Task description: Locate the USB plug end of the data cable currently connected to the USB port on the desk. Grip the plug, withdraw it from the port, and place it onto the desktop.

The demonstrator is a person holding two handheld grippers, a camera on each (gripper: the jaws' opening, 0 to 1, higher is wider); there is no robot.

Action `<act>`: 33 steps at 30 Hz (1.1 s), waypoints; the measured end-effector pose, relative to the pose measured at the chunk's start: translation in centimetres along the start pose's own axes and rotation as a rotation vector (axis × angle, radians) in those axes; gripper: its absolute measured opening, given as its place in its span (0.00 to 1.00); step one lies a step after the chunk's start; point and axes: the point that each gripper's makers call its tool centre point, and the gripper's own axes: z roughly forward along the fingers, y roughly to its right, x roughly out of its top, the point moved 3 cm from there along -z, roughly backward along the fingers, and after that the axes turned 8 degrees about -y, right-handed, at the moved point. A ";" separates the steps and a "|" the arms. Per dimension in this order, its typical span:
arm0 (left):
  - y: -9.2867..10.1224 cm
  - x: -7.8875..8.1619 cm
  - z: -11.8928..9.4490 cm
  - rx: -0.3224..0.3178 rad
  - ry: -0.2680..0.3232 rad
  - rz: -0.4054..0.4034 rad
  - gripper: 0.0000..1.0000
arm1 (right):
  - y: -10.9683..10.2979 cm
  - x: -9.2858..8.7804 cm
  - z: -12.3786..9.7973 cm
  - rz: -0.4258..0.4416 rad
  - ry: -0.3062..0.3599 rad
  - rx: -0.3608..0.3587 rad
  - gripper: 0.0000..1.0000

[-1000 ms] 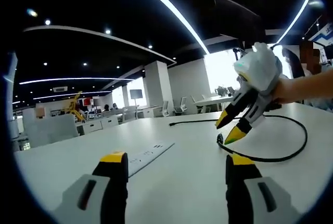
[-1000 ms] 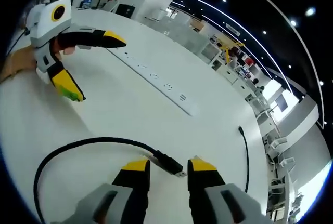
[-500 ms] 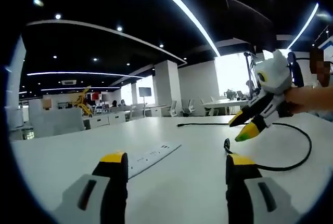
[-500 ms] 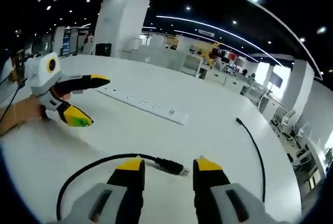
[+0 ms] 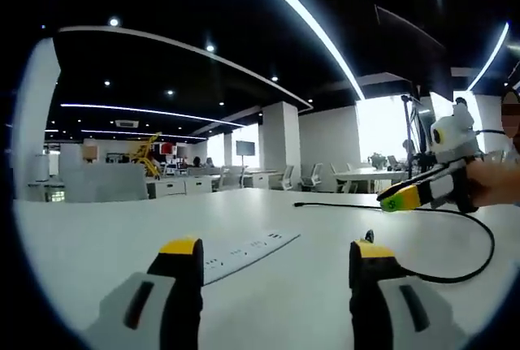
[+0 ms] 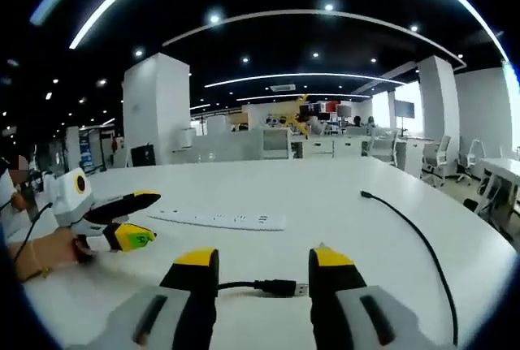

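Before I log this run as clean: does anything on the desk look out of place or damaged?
Nothing stands out. The USB plug lies flat on the white desk, unplugged, between the right claw's open jaws.

In the right gripper view, the black cable runs behind the right tool's left jaw, so its course there is hidden; only the USB plug end shows between the jaws. The sockets on the power strip beyond the tool are too small to tell apart. In the left gripper view, the cable's near end is hidden behind the left tool's right jaw. The hand holding the other tool is cut off by the picture's edge.
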 end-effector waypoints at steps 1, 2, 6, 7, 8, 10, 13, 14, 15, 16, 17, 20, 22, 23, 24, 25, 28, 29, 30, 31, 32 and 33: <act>-0.2 0.0 0.0 0.010 -0.001 -0.001 0.73 | 0.0 0.0 0.0 0.009 0.004 -0.002 0.48; -0.4 -0.1 0.1 0.017 -0.002 -0.001 0.73 | 0.0 0.0 0.0 0.015 0.008 -0.005 0.48; -1.3 -0.3 -0.1 0.083 -0.018 0.013 0.73 | 0.1 0.1 -0.4 0.035 0.042 -0.017 0.48; -1.4 -0.3 -0.2 0.095 -0.017 0.018 0.73 | 0.1 0.2 -0.6 0.051 0.059 -0.020 0.48; -1.4 -0.3 -0.3 0.098 -0.018 0.018 0.73 | 0.1 0.2 -0.7 0.058 0.068 -0.022 0.48; -1.6 -0.1 -0.4 0.116 -0.014 0.010 0.73 | 0.2 0.3 -1.1 0.071 0.090 -0.030 0.48; -1.8 0.0 -0.4 0.127 -0.008 0.003 0.73 | 0.4 0.4 -1.6 0.070 0.110 -0.049 0.48; -1.9 0.1 -0.4 0.130 -0.007 0.001 0.73 | 0.4 0.5 -1.7 0.069 0.117 -0.056 0.48; -1.9 0.1 -0.4 0.132 -0.006 0.000 0.73 | 0.5 0.5 -1.9 0.068 0.123 -0.063 0.48; -1.9 0.1 -0.4 0.137 -0.002 -0.002 0.73 | 0.5 0.7 -2.2 0.063 0.139 -0.076 0.48; -1.9 0.0 -0.5 0.154 0.000 -0.009 0.73 | 0.6 0.8 -3.6 0.060 0.176 -0.095 0.48; -1.3 -0.2 -0.6 0.164 -0.016 0.020 0.73 | 1.0 0.9 -5.5 0.076 0.229 -0.118 0.48; -1.1 0.1 -0.7 0.162 -0.014 0.015 0.73 | 1.3 0.9 -6.0 0.106 0.251 -0.124 0.50; -1.0 0.3 -0.8 0.162 -0.008 0.010 0.73 | 1.4 0.8 -6.3 0.116 0.256 -0.123 0.50; -0.9 0.4 -0.9 0.162 -0.005 0.006 0.73 | 1.4 0.6 -6.5 0.123 0.257 -0.127 0.50; -0.7 0.6 -1.0 0.161 0.000 0.008 0.72 | 1.4 0.4 -6.6 0.125 0.259 -0.135 0.51; -0.3 0.5 -1.8 0.175 -0.001 0.008 0.72 | 1.6 0.1 -7.1 0.140 0.263 -0.150 0.52; -0.1 0.5 -2.1 0.175 0.000 0.006 0.72 | 1.4 0.2 -7.3 0.154 0.279 -0.143 0.53; 0.2 0.4 -2.3 0.171 -0.006 0.007 0.72 | 1.4 0.4 -7.4 0.152 0.296 -0.137 0.53; 0.2 0.3 -2.4 0.171 -0.016 0.015 0.72 | 1.2 0.4 -7.5 0.139 0.315 -0.139 0.53; 0.3 0.4 -2.7 0.176 -0.021 0.021 0.72 | 1.1 0.4 -7.4 0.130 0.311 -0.145 0.53; 0.2 0.5 -3.0 0.180 -0.022 0.026 0.72 | 1.1 0.3 -7.2 0.113 0.296 -0.155 0.53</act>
